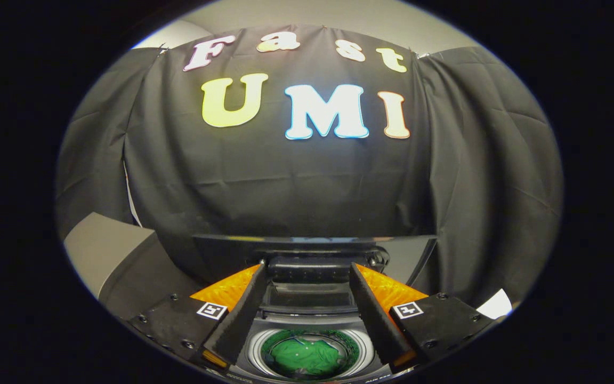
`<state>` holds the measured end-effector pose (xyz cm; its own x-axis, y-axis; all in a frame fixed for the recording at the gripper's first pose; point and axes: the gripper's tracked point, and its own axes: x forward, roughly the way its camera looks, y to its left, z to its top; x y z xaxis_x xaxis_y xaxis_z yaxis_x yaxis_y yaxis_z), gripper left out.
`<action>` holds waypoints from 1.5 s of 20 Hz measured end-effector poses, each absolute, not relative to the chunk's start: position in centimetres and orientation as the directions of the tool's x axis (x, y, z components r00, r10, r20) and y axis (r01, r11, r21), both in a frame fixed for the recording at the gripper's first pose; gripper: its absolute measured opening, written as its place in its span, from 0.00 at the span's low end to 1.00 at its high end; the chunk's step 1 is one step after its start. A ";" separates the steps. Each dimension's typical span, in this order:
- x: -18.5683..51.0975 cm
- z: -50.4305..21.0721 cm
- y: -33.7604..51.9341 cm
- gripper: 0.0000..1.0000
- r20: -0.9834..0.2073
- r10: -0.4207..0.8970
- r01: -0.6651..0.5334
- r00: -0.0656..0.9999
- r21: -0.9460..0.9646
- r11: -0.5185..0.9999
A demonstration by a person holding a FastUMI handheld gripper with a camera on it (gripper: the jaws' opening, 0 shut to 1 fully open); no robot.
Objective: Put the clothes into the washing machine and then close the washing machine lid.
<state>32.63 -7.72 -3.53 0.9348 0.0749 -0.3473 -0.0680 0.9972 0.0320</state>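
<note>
**Green clothes lie in the drum, lid standing up, tongs spread and holding nothing**

Green clothes (pixel 309 356), a crumpled bright garment of soft fabric, sit inside the round drum of the top-loading washing machine (pixel 307 320), and we look down on them through the gap between our two fingers. Our tongs (pixel 308 265) are spread wide. The two fingers (pixel 240 314) run forward from either side and stand well apart from each other, with no cloth and no part of the machine pinched between them. We cannot tell whether the tips touch the machine's back panel or only hover in front of it.

Between the fingers, nearest to us, we see the pale circular rim of the drum (pixel 256 346), with the green garment bunched up inside it and some darker folds low in the heap. Just ahead of the drum the dark grey top of the machine steps up to a recessed tray-like section, and beyond that a dark panel runs across at the level of the fingertips.

Past the fingertips the dark, glossy washing machine lid (pixel 312 240) stands raised at the back of the opening, its upper edge catching a thin line of light. The drum is therefore uncovered.

Off to the left of the machine we see a grey boxy surface (pixel 107 250). Behind everything hangs the black cloth wall (pixel 296 181) of the booth, creased into folds.
</note>
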 end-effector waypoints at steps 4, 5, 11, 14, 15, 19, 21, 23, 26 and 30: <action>34.8 -1.7 -7.8 0.97 -0.305 0.067 -0.065 0.950 0.019 0.998; 35.5 -1.4 -7.7 0.97 -0.299 0.064 -0.063 0.952 0.014 0.998; 39.0 -1.4 -7.6 0.98 -0.299 0.052 -0.047 0.953 0.024 0.999; 40.0 -2.9 -7.9 0.98 -0.334 0.046 -0.042 0.942 0.019 0.999; 40.1 -3.3 -7.9 0.98 -0.345 0.049 -0.043 0.937 0.026 0.999; 40.2 -4.2 -7.6 0.99 -0.359 0.059 -0.044 0.931 0.050 0.998; 39.9 -4.3 -7.6 0.98 -0.345 0.066 -0.042 0.936 0.077 0.996; 39.3 -4.4 -7.6 0.98 -0.338 0.073 -0.051 0.938 0.073 0.996; 38.3 -4.3 -7.7 0.97 -0.324 0.076 -0.055 0.943 0.072 0.996; 36.8 -4.3 -7.8 0.98 -0.282 0.074 -0.057 0.956 0.068 0.996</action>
<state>36.78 -7.83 -4.32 0.9564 0.0744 -0.2824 -0.0575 0.9960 0.0678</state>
